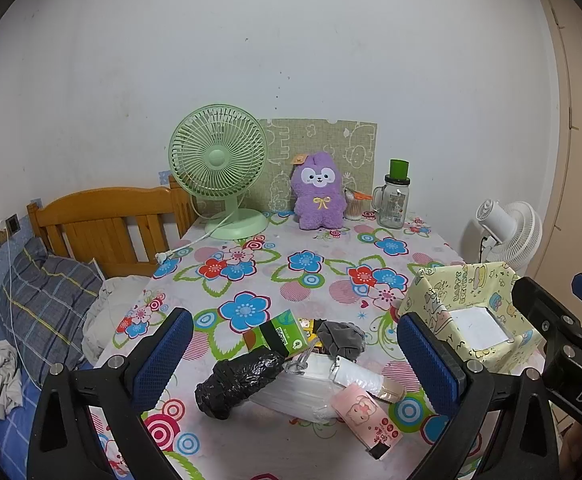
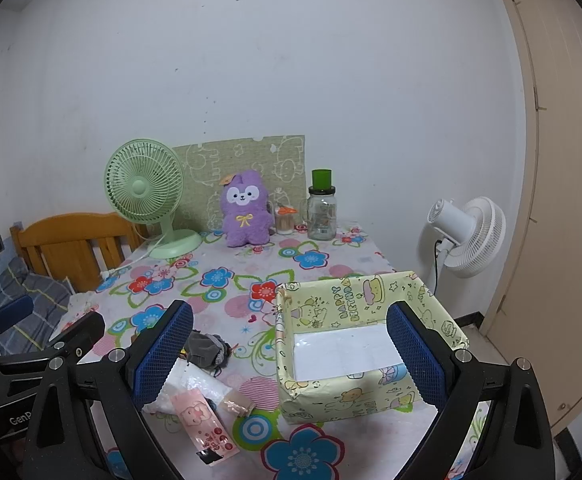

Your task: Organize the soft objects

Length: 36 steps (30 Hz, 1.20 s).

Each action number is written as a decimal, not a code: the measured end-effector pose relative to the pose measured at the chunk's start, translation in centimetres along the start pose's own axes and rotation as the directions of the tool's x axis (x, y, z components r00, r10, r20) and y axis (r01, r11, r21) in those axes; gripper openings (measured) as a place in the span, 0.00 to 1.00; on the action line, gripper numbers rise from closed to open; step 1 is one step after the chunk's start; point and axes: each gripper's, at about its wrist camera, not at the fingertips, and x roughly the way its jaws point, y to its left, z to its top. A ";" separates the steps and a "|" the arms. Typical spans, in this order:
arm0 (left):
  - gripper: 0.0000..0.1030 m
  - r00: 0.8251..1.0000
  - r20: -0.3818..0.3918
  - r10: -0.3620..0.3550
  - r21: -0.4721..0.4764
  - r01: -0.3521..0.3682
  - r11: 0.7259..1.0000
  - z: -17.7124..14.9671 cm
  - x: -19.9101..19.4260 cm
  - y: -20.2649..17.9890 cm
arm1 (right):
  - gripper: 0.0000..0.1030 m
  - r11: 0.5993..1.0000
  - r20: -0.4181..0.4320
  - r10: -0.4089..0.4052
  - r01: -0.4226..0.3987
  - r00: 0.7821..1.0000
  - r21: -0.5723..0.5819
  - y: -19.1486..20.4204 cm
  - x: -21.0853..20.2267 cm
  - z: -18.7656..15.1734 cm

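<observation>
Left gripper (image 1: 295, 356) and right gripper (image 2: 289, 354): black frames, blue mesh-textured pads (silver screws).

Green fan (image 1: 217, 160), glass jar (image 1: 395, 204), white fan (image 2: 471, 236) stand behind.

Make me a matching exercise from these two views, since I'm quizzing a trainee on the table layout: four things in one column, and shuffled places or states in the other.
Things:
1. purple plush toy
2. yellow box
3. black plastic bag
4. green fan

Places or states:
A. open-topped and holding nothing, at the table's right side
B. crumpled, on the near pile between the left gripper's open fingers
C. at the table's back left, its cord trailing forward
D. upright against the patterned board, between fan and glass jar

Pairs: 1-D, 2-A, 3-B, 4-C
</observation>
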 end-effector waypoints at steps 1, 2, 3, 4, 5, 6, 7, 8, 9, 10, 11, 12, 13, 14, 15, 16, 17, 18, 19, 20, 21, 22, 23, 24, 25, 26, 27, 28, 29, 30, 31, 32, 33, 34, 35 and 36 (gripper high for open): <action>1.00 1.000 0.002 0.002 0.001 -0.002 1.000 0.0 0.0 0.0 | 0.96 1.000 0.000 0.001 -0.001 1.000 0.000 0.0 0.0 0.0; 1.00 1.000 0.002 0.007 0.004 -0.007 1.000 0.1 0.1 0.0 | 0.96 1.000 -0.002 0.001 -0.001 1.000 0.001 0.0 0.1 0.0; 1.00 1.000 0.002 0.011 0.007 -0.011 1.000 0.1 0.1 0.1 | 0.96 1.000 -0.005 0.006 -0.006 1.000 0.004 0.0 0.1 0.0; 1.00 1.000 0.001 0.011 0.008 -0.011 1.000 0.1 0.1 0.1 | 0.96 1.000 -0.010 0.015 -0.015 1.000 0.008 0.0 0.2 0.1; 1.00 1.000 0.000 0.010 0.007 -0.010 1.000 0.2 0.2 0.2 | 0.96 1.000 -0.016 0.025 -0.025 1.000 0.013 0.0 0.4 0.1; 1.00 1.000 0.000 0.010 0.007 -0.010 1.000 0.2 0.2 0.2 | 0.96 0.999 -0.019 0.030 -0.029 0.999 0.017 0.0 0.4 0.1; 0.99 1.000 0.001 0.011 0.008 -0.011 1.000 0.2 0.2 0.1 | 0.96 0.999 -0.018 0.031 -0.030 0.999 0.020 0.0 0.5 0.2; 0.99 1.000 0.002 0.012 0.009 -0.012 1.000 0.2 0.2 0.1 | 0.96 0.999 -0.016 0.030 -0.029 0.999 0.021 0.0 0.6 0.2; 0.99 1.000 0.002 0.013 0.010 -0.013 1.000 0.2 0.3 0.3 | 0.96 0.999 -0.016 0.029 -0.029 0.999 0.020 0.1 0.6 0.2; 0.99 1.000 0.000 0.014 0.010 -0.014 1.000 0.2 0.4 0.3 | 0.96 0.999 -0.016 0.029 -0.029 0.999 0.019 0.2 0.7 0.1; 0.99 1.000 -0.002 0.015 0.009 -0.015 1.000 0.1 0.6 0.5 | 0.96 0.999 -0.017 0.030 -0.030 0.999 0.018 0.3 0.8 0.1; 0.99 1.000 -0.006 0.018 0.007 -0.018 1.000 0.1 0.8 0.7 | 0.96 0.999 -0.018 0.031 -0.031 0.999 0.017 0.4 0.9 0.0; 0.99 1.000 -0.010 0.020 0.006 -0.020 1.000 0.0 0.9 0.8 | 0.96 0.999 -0.018 0.032 -0.032 0.999 0.016 0.5 1.0 0.0; 0.99 1.000 -0.015 0.021 0.005 -0.021 1.000 -0.1 1.1 1.0 | 0.96 0.999 -0.021 0.035 -0.034 0.999 0.015 0.6 1.2 -0.1; 0.99 1.000 -0.018 0.021 0.004 -0.021 1.000 -0.2 1.2 1.2 | 0.96 0.999 -0.024 0.036 -0.036 0.999 0.014 0.8 1.4 -0.1; 0.99 1.000 -0.023 0.020 0.002 -0.020 1.000 -0.3 1.4 1.4 | 0.96 0.999 -0.027 0.038 -0.038 0.999 0.012 0.9 1.5 -0.2; 0.99 0.999 -0.027 0.020 0.001 -0.020 1.000 -0.4 1.6 1.6 | 0.96 0.999 -0.032 0.040 -0.040 0.999 0.009 1.2 1.8 -0.3; 0.99 0.999 -0.032 0.020 -0.001 -0.020 1.000 -0.5 1.8 1.9 | 0.96 0.999 -0.034 0.041 -0.041 0.999 0.005 1.4 1.9 -0.3; 0.99 0.999 -0.036 0.020 -0.003 -0.020 1.000 -0.6 1.9 2.0 | 0.96 0.999 -0.036 0.041 -0.041 0.999 0.001 1.6 2.0 -0.4; 0.98 0.999 -0.042 0.020 -0.005 -0.020 1.000 -0.7 2.1 2.3 | 0.96 0.999 -0.037 0.043 -0.043 0.998 -0.005 1.9 2.2 -0.5; 0.98 0.999 -0.046 0.018 -0.005 -0.019 1.000 -0.8 2.2 2.4 | 0.96 0.999 -0.038 0.045 -0.045 0.998 -0.010 2.1 2.3 -0.5; 0.96 0.998 -0.053 0.015 -0.003 -0.016 1.000 -0.9 2.5 2.5 | 0.95 0.999 -0.039 0.048 -0.048 0.998 -0.014 2.2 2.4 -0.6; 0.96 0.998 -0.060 0.013 0.000 -0.013 1.000 -1.1 2.6 2.6 | 0.94 0.998 -0.042 0.052 -0.052 0.998 -0.020 2.5 2.6 -0.7; 0.96 0.998 -0.067 0.009 0.005 -0.009 1.000 -1.2 2.8 2.7 | 0.93 0.998 -0.044 0.056 -0.057 0.997 -0.024 2.8 2.7 -0.8; 0.96 0.997 -0.075 0.006 0.011 -0.005 1.000 -1.3 3.0 2.8 | 0.93 0.998 -0.046 0.060 -0.061 0.997 -0.027 3.0 2.8 -0.9; 0.96 0.997 -0.080 0.005 0.017 -0.004 1.000 -1.4 3.2 2.8 | 0.93 0.997 -0.050 0.064 -0.066 0.997 -0.031 3.4 3.0 -1.0; 0.96 0.996 -0.086 0.008 0.025 -0.006 1.000 -1.5 3.4 3.0 | 0.93 0.997 -0.054 0.068 -0.070 0.996 -0.034 3.7 3.2 -1.1; 0.96 0.996 -0.092 0.016 0.034 -0.013 0.999 -1.7 3.6 3.1 | 0.93 0.996 -0.059 0.074 -0.076 0.996 -0.037 4.0 3.4 -1.2; 0.96 0.995 -0.097 0.022 0.039 -0.018 0.999 -1.9 3.8 3.2 | 0.92 0.995 -0.067 0.082 -0.085 0.994 -0.043 4.4 3.7 -1.5; 0.96 0.994 -0.102 0.024 0.042 -0.020 0.999 -2.0 4.0 3.4 | 0.91 0.995 -0.071 0.086 -0.089 0.994 -0.048 4.7 3.9 -1.6; 0.96 0.994 -0.107 0.024 0.042 -0.019 0.999 -2.1 4.2 3.5 | 0.91 0.994 -0.074 0.089 -0.093 0.993 -0.052 5.1 4.1 -1.8; 0.96 0.993 -0.115 0.023 0.041 -0.018 0.999 -2.3 4.4 3.7 | 0.91 0.994 -0.079 0.094 -0.098 0.992 -0.055 5.5 4.3 -2.0; 0.95 0.992 -0.123 0.022 0.039 -0.018 0.999 -2.4 4.6 4.0 | 0.91 0.993 -0.084 0.099 -0.103 0.992 -0.055 5.7 4.5 -2.2; 0.95 0.991 -0.130 0.022 0.037 -0.017 0.999 -2.6 4.9 4.2 | 0.91 0.993 -0.089 0.105 -0.110 0.990 -0.053 5.9 4.8 -2.3; 0.95 0.990 -0.137 0.021 0.036 -0.016 0.999 -2.8 5.1 4.4 | 0.90 0.992 -0.095 0.114 -0.119 0.989 -0.050 6.2 5.0 -2.5; 0.95 0.989 -0.147 0.021 0.036 -0.016 0.999 -3.0 5.3 4.6 | 0.90 0.991 -0.100 0.118 -0.123 0.988 -0.048 6.4 5.2 -2.7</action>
